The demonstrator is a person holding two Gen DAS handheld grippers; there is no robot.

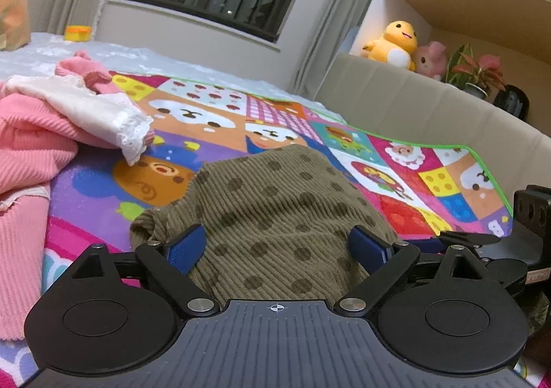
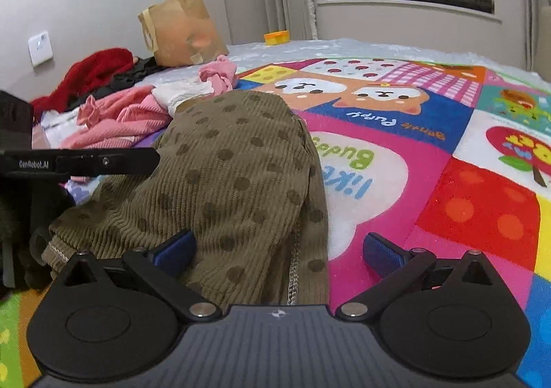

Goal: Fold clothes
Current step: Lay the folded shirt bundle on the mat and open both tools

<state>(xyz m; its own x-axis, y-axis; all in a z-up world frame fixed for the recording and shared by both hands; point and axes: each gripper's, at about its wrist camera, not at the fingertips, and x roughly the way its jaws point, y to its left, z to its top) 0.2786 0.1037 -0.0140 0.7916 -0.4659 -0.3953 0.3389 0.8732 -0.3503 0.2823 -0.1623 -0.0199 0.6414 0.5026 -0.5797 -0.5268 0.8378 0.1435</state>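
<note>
Left gripper [image 1: 277,247]: jaws spread wide, holding nothing, low over near edge of olive polka-dot corduroy garment [image 1: 275,202], cloth bunched between blue pads. Right gripper [image 2: 277,250]: likewise open and empty; left pad over garment's right seam, right pad over cartoon patchwork play mat [image 2: 465,188]. Garment lies rumpled mid-mat; pink clothes pile [image 1: 31,147] well to left. Likely step: reaching for hem. Next move probably needs both jaws closing on near edge, then spreading cloth flat.

hidden: olive garment [image 1: 275,216] near edge – behind gripper body | pink clothes [image 1: 20,160] – cut off left
</note>
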